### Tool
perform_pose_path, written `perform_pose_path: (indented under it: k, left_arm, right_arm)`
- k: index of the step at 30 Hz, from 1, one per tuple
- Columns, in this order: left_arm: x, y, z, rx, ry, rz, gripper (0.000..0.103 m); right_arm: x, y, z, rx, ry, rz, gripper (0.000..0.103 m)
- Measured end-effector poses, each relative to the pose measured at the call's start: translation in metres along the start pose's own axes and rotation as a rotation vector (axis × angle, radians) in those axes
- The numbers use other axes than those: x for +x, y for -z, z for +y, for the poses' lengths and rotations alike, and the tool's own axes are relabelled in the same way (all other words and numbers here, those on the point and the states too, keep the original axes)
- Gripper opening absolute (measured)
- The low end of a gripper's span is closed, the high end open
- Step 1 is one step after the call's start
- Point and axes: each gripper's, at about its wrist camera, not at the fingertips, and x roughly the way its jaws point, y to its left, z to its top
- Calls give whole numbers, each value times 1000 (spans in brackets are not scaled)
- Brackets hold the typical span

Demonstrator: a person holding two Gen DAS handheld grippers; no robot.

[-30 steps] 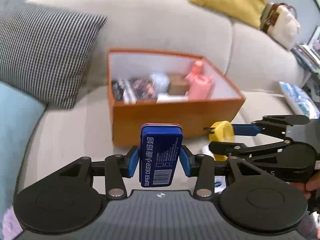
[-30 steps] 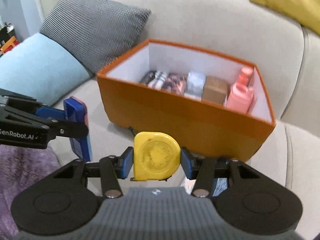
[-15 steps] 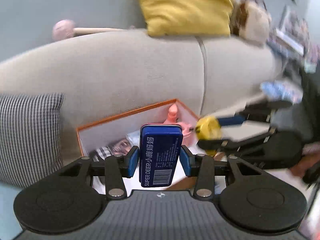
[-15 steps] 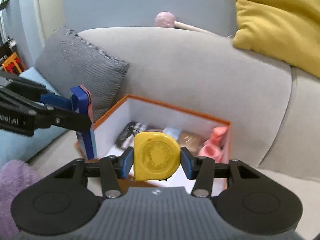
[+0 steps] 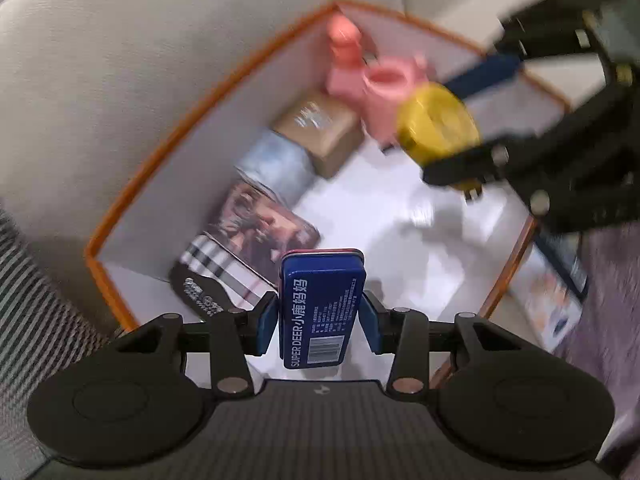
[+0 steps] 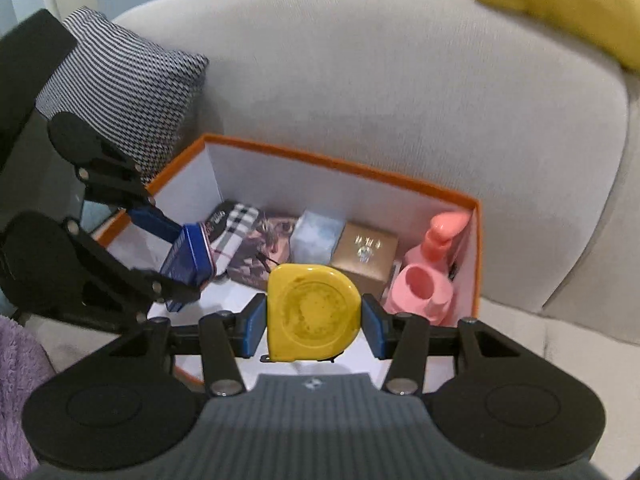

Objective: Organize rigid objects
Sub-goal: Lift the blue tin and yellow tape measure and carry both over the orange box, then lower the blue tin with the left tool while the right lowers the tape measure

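Note:
An orange box (image 5: pixel 172 148) with white inside walls (image 6: pixel 332 160) stands on a beige sofa. My left gripper (image 5: pixel 321 320) is shut on a blue tin (image 5: pixel 321 308) and holds it over the box's left part; the tin also shows in the right wrist view (image 6: pixel 188 258). My right gripper (image 6: pixel 314 322) is shut on a yellow tape measure (image 6: pixel 314 312) over the box's front; the tape measure shows blurred in the left wrist view (image 5: pixel 438 124). Along the box's back wall stand a plaid case (image 5: pixel 224 268), a picture card box (image 5: pixel 260 220), a pale blue box (image 6: pixel 318 236), a brown box (image 6: pixel 366 252) and a pink figure (image 6: pixel 432 276).
A black-and-white checked cushion (image 6: pixel 120 84) leans left of the box. A yellow cushion (image 6: pixel 560 4) lies on the sofa back at the right. A purple fleece (image 6: pixel 16 376) lies at the lower left. Packets (image 5: pixel 552 300) lie on the seat right of the box.
Both grippers have lifted from in front of the box to above it and tilted down into it, each still holding its object.

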Motion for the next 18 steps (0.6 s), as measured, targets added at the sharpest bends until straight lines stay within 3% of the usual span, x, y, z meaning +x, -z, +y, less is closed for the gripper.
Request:
perform_pose_path:
  k: [4, 12, 18]
  left_arm:
    - [17, -5, 0, 115, -12, 64, 50]
    - [46, -12, 1, 175, 65, 160, 49]
    - [65, -1, 2, 242, 7, 215, 51]
  right_arm:
    - [12, -3, -3, 0, -9, 20, 52]
    - [26, -7, -5, 11, -20, 37, 52]
    - [37, -7, -3, -1, -44, 80, 52]
